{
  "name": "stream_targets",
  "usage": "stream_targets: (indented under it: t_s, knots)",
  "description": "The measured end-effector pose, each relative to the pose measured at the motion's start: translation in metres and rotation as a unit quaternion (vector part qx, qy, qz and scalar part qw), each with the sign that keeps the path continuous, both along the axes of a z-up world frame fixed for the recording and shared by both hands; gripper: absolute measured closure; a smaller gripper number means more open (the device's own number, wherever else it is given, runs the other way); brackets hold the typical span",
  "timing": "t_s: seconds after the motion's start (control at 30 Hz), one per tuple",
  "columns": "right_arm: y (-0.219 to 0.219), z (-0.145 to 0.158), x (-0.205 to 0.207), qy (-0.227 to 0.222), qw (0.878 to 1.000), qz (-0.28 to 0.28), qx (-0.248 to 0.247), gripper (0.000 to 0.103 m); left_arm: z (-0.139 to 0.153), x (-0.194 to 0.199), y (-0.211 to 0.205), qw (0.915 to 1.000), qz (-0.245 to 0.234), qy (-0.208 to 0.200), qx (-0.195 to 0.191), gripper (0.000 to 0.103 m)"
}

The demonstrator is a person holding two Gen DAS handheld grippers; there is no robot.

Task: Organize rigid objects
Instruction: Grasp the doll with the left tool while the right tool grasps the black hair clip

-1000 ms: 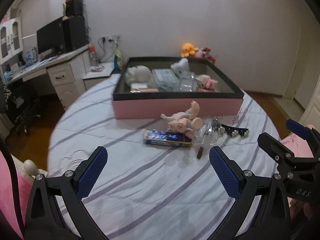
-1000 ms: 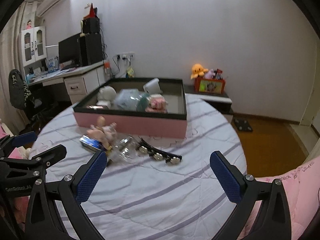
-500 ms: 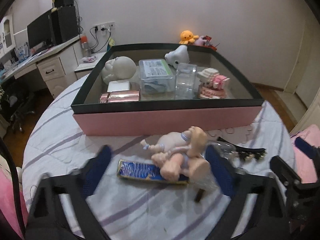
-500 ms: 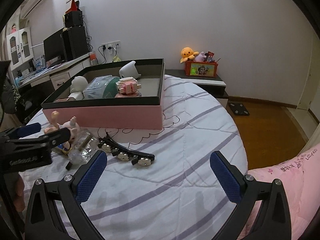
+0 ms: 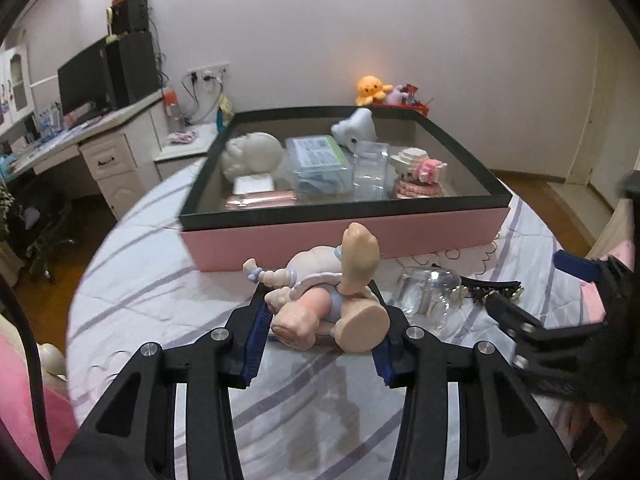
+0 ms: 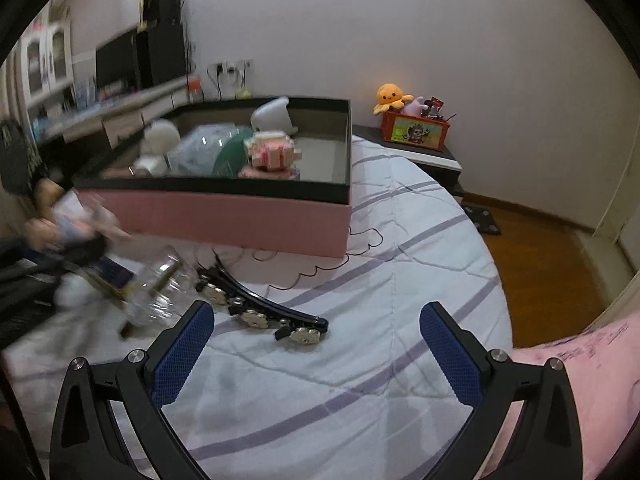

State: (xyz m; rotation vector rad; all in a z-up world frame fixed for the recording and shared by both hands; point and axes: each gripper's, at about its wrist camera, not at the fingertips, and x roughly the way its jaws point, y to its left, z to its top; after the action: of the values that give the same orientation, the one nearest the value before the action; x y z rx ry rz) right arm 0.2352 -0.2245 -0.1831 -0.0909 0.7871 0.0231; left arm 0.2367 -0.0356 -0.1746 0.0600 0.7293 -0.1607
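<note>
A baby doll (image 5: 328, 304) lies on the striped bed cover in front of the pink box (image 5: 360, 236). My left gripper (image 5: 320, 332) is closing its jaws on it, blue pads against the doll's two sides. In the right wrist view the doll (image 6: 60, 216) is a blur at the left. My right gripper (image 6: 316, 356) hangs open just above the cover with nothing between its fingers. A black studded hair clip (image 6: 264, 308) lies just ahead of it. A clear bottle (image 6: 160, 292) lies on a blue packet (image 6: 112, 276). The box holds several items.
The round bed's edge drops to wooden floor (image 6: 540, 264) on the right. A nightstand with an orange plush (image 6: 390, 98) and a red box (image 6: 416, 134) stands behind. A desk (image 5: 100, 152) with a monitor is at the left. Pink bedding (image 6: 580, 344) lies near right.
My left gripper moved up to the doll and its jaws went from wide open to closed on it. The right gripper moved nearer the hair clip, still open.
</note>
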Motion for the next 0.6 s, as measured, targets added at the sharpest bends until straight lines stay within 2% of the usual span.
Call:
stream_targets:
  t_s: [0.07,0.23,0.33,0.4,0.43,0.5,0.6]
  knots:
    - [0.002,-0.007,0.011,0.019,1.0,0.011,-0.012,0.0,0.002,-0.002,0.006,1.0,0.005,0.001,0.0,0.058]
    - [0.014,-0.02,0.032,0.067,0.995,0.079,-0.005,0.002,0.002,-0.008,0.012,0.9999,0.01,0.003,-0.006,0.058]
    - [0.018,-0.019,0.034,0.067,0.992,0.105,0.006,0.022,0.002,-0.011,0.012,0.9999,0.006,0.005,-0.01,0.058]
    - [0.022,-0.017,0.031,0.06,0.991,0.116,0.004,0.046,0.002,-0.014,0.011,0.9999,0.003,0.005,-0.011,0.058]
    - [0.026,-0.017,0.029,0.059,0.991,0.124,0.003,0.052,0.003,-0.016,0.011,0.9999,0.001,0.005,-0.011,0.058]
    - [0.033,-0.016,0.024,0.057,0.989,0.135,0.001,0.072,0.003,-0.019,0.011,0.9999,0.001,0.004,-0.012,0.058]
    - [0.036,-0.014,0.014,0.052,0.99,0.132,0.0,0.079,0.005,-0.024,0.012,0.9999,0.0,0.002,-0.015,0.058]
